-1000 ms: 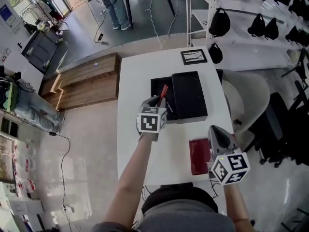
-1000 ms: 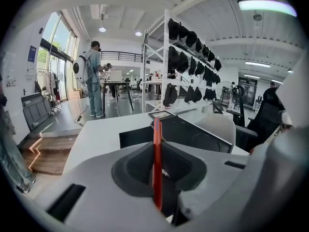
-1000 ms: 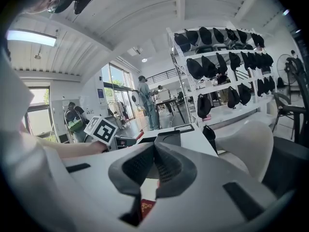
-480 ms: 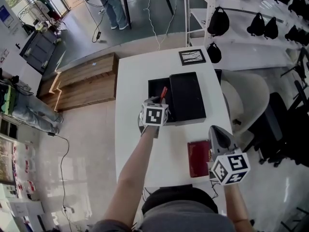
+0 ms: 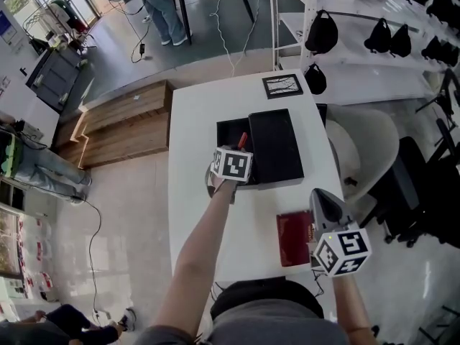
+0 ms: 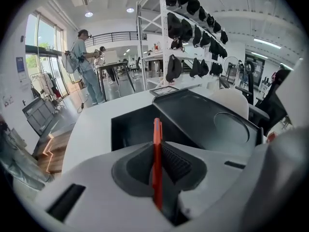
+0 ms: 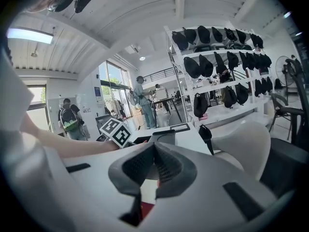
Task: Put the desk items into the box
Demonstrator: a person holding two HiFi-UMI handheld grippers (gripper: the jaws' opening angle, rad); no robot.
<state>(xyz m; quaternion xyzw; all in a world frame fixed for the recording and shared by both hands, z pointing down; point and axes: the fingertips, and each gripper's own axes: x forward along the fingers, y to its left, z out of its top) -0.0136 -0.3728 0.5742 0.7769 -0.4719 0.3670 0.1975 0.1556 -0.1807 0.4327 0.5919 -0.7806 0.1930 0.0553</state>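
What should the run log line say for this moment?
left gripper: shut on red pen, over open black box | right gripper: shut, by red notebook

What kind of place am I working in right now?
Probably an open-plan lab or workshop, not a home: a white shelving rack hung with black caps, cables trailing across the floor, and tall windows.

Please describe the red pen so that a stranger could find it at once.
On the white table lies an open black box. At its near edge the left tool grips the pen: thin and bright red, unlike the flat dark red book nearby.
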